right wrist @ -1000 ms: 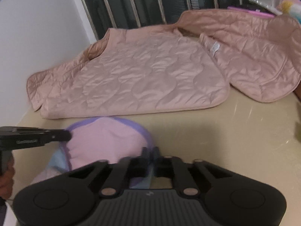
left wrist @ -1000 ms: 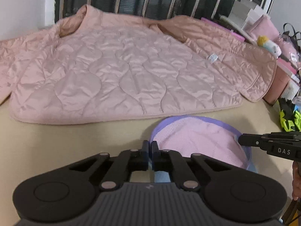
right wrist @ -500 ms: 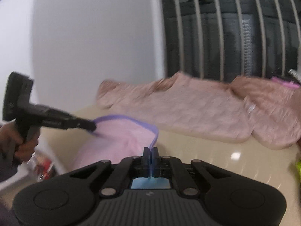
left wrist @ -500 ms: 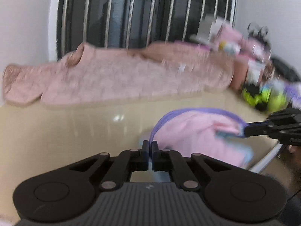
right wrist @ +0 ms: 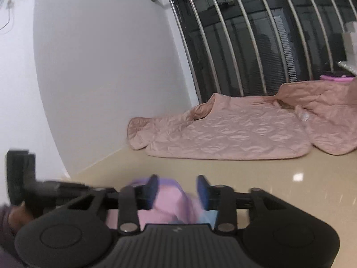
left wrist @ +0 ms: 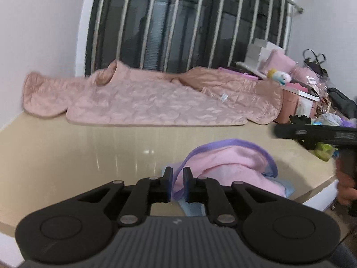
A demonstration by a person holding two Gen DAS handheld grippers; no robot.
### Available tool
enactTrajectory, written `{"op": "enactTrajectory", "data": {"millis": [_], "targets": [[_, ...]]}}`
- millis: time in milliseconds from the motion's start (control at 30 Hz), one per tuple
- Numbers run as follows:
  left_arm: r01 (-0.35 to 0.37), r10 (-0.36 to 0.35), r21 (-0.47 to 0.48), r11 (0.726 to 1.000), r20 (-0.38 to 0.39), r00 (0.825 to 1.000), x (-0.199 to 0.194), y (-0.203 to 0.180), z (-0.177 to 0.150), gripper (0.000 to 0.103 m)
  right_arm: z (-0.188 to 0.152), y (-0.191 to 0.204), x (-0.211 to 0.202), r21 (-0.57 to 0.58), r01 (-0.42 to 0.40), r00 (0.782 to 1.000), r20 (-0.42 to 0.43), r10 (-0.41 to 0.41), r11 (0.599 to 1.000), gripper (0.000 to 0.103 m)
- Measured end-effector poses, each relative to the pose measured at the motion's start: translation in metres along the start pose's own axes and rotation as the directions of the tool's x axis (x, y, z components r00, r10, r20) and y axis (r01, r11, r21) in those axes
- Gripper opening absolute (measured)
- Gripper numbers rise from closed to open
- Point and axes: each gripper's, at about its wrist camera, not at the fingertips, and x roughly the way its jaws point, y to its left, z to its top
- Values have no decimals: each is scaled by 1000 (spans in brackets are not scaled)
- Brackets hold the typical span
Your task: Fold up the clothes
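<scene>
Left hand-held gripper (left wrist: 177, 184) is hovering low over the beige tabletop (left wrist: 78, 151) with its fingers slightly spread, a purple-trimmed edge of the small pink garment (left wrist: 227, 167) lying in the narrow gap between them; a second ago they were pressed together on that edge. Right hand-held gripper (right wrist: 177, 189) is sitting just above the same garment with its blue-padded fingers spread wide, the pink cloth bunching between them but not pinched, where half a second ago they were clamped on the trim. In the left wrist view the right tool is showing as a dark bar at the right edge, held level by the person's hand (left wrist: 347, 189); small writing on its side is too blurred to read. A faint logo mark is showing on each gripper body. The garment is now lying slumped in a heap near the tabletop's front edge, no longer stretched between the two tools. Farther back, the quilted pink jacket (left wrist: 151, 102) is lying spread flat beside the barred window (left wrist: 189, 22), a small white tag (left wrist: 223, 97) on it unreadable.
</scene>
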Motion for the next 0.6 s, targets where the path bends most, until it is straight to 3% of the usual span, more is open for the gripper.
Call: {"op": "enactTrajectory", "data": {"millis": [100, 167, 200, 233, 267, 367, 467, 533, 600], "targets": [[4, -7, 64, 998, 43, 999, -10, -11, -3, 9, 0, 4, 34, -17, 3, 995, -102, -5, 1000, 47], [-1, -2, 94, 996, 32, 999, -13, -19, -7, 11, -3, 1, 48, -12, -20, 988, -151, 18, 1000, 36], [-3, 1, 104, 995, 24, 1000, -14, -23, -9, 21, -5, 0, 53, -9, -32, 985, -169, 30, 999, 15], [-4, 3, 89, 996, 9, 1000, -14, -26, -9, 46, -7, -1, 54, -12, -35, 985, -168, 32, 999, 3], [4, -4, 72, 997, -1, 1000, -14, -28, -10, 53, -8, -1, 53, -17, -31, 987, -156, 28, 999, 3], [13, -10, 121, 993, -28, 1000, -5, -42, -13, 53, -8, 9, 33, -49, -42, 997, -67, 39, 998, 3], [-103, 113, 217, 971, -36, 993, 9, -56, -18, 48, -8, 27, 12, -150, -112, 994, -27, 109, 982, 3], [-98, 109, 177, 979, -55, 993, 11, -49, -16, 47, -15, 39, 4, -244, -156, 986, -98, 136, 957, 3], [-47, 55, 117, 992, -66, 996, 5, -40, -13, 46, -25, 48, 4, -326, -155, 977, -188, 97, 933, 3]]}}
